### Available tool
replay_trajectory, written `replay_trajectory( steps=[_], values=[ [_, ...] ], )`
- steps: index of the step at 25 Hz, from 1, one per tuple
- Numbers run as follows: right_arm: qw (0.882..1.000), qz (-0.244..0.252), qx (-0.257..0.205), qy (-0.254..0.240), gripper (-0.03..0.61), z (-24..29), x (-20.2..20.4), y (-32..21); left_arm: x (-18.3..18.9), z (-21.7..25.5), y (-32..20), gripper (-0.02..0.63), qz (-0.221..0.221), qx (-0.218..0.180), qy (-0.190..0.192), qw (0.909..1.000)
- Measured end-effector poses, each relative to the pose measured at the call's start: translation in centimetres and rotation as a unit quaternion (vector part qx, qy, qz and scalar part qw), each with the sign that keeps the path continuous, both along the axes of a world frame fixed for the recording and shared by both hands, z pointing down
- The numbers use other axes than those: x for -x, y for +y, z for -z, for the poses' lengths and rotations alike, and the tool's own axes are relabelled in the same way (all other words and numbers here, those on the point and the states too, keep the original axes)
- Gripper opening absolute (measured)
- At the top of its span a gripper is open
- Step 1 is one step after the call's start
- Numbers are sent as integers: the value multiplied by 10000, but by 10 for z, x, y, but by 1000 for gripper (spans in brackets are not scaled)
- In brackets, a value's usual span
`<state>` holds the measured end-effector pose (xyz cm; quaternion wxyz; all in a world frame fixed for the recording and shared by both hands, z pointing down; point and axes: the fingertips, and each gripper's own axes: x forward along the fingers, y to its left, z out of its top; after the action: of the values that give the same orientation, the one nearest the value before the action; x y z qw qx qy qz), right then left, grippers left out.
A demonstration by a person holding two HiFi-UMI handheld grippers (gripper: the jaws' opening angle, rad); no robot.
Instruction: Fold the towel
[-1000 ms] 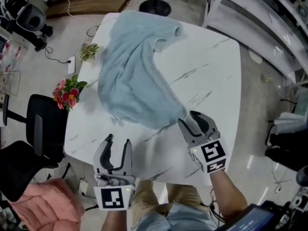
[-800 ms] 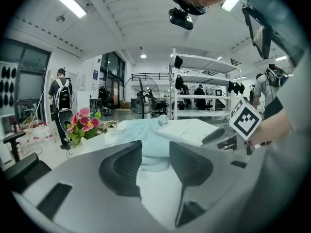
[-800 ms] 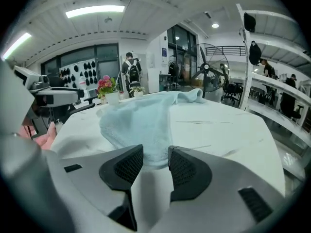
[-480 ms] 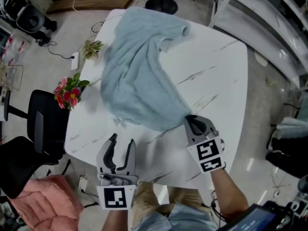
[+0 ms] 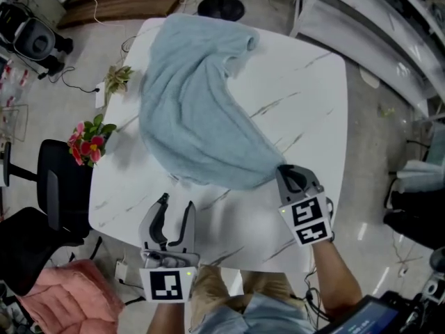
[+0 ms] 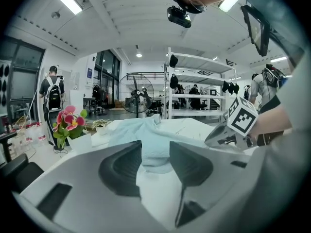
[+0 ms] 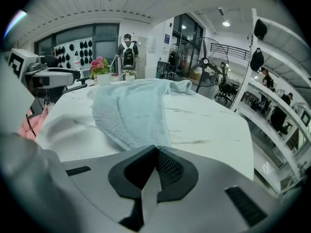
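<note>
One towel (image 5: 195, 117), one table (image 5: 306, 103), my two grippers.
My right gripper (image 5: 284, 171) clenches the towel's lower-right corner, its tip hidden behind the jaws; my left gripper (image 5: 174, 202) hangs released, empty.

Your towel (image 5: 195, 110) lies on the table (image 5: 306, 103), running from the far left corner toward the near right. Your right gripper (image 5: 285, 173) meets its near tip. Your left gripper (image 5: 175, 204) is over the near left edge, apart from it. Flowers (image 5: 87, 141) stand left of the table.

Right gripper (image 5: 286, 175) apparently on towel (image 5: 191, 106) corner
</note>
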<state>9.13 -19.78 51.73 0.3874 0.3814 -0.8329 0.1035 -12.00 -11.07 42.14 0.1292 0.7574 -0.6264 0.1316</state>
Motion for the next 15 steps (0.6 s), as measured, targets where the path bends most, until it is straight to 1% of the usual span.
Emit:
replay_trajectory(
  steps=[2, 5, 8, 10, 12, 13, 15],
  values=[
    [9998, -150, -51, 121, 14, 0, -22, -6, -5, -1, -2, 183, -72, 15, -3, 10000],
    [9991, -371, -101, 151, 15, 1, -49, -15, -12, -1, -4, 184, -139, 10, 6, 9999],
    [9986, -427, -296, -41, 28, 16, -51, -17, -17, 0, -3, 184, -185, 1, 12, 9998],
    [9977, -272, -527, -324, 35, 37, -33, -12, -17, 1, -1, 184, -186, -15, 36, 9998],
    [9953, 122, -737, -622, 34, 60, -4, 1, -15, 4, 2, 184, -177, -33, 47, 9998],
    [9933, 386, -757, -789, 34, 69, 14, 12, -13, 6, 5, 184, -164, -39, 49, 9998],
    [9878, 956, -562, -1092, 31, 79, 54, 40, -8, 12, 9, 184, -125, -86, 48, 9999]
  ],
)
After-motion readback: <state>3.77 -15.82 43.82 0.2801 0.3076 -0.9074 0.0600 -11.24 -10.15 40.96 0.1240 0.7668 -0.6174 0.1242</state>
